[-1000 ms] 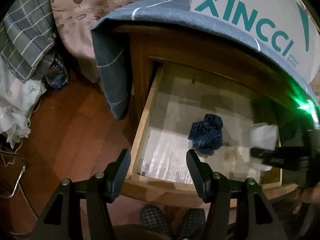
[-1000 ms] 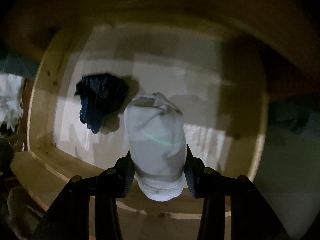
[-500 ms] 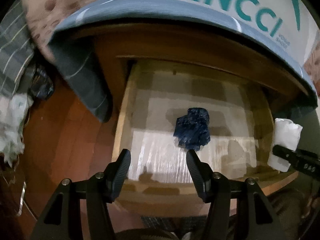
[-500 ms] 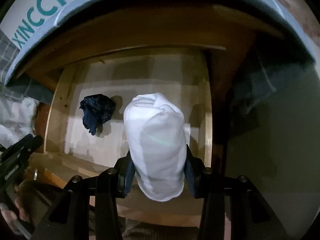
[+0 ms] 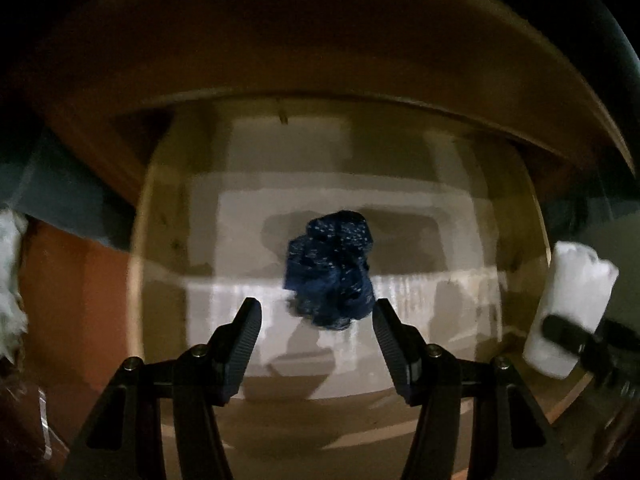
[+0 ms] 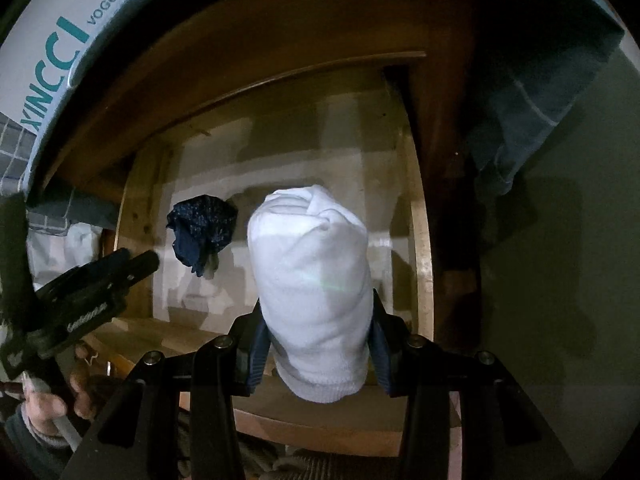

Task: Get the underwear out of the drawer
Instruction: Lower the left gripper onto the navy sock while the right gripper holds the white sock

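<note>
A crumpled dark blue piece of underwear [image 5: 330, 268] lies in the middle of the open wooden drawer [image 5: 138, 264]. My left gripper [image 5: 316, 308] hangs open just above it, pointing steeply down, one finger to each side of the bundle and neither touching it. My right gripper [image 6: 318, 312] is shut on a rolled white piece of underwear [image 6: 310, 264], held above the drawer's right side. In the left wrist view that white roll [image 5: 572, 300] shows past the drawer's right wall. The right wrist view shows the blue bundle [image 6: 202, 232] and the left gripper [image 6: 132, 264] at left.
The drawer belongs to a wooden nightstand whose top overhangs it. A blue cloth [image 6: 520, 112] drapes over the top, under a white box with teal lettering [image 6: 48, 48]. Reddish floor [image 5: 72, 300] and white fabric [image 5: 10, 280] lie left. A person's hand [image 6: 48, 396] holds the left gripper.
My left gripper has come down and in over the drawer, so the blue bundle now sits between its fingertips. The right gripper has lifted the white roll out toward the right.
</note>
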The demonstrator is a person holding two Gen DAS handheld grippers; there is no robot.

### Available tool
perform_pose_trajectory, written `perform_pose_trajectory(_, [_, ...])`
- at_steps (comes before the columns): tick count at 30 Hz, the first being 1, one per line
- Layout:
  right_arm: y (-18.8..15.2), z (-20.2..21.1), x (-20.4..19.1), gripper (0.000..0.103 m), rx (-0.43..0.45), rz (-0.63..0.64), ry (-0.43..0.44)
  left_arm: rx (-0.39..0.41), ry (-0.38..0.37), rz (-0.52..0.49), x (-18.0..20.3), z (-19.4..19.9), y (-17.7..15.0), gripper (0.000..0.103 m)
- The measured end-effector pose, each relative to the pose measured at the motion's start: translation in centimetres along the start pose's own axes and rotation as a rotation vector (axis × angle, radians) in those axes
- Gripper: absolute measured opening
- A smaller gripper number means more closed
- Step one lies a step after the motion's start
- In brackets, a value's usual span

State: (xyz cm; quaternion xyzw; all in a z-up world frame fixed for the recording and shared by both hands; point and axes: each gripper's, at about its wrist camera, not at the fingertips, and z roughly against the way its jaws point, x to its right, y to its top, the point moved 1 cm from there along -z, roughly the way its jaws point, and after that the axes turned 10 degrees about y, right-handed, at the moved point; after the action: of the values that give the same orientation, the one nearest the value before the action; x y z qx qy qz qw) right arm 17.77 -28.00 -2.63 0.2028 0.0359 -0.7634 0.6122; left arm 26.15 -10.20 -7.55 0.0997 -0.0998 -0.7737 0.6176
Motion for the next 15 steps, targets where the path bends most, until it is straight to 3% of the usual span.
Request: perform_pose_trajectory(15, [-0.1,0.1,0.6,0.04,-0.016,-0.01,0.045,-0.11,0.019,0.09,0.3,-2.9,1.3,0.059])
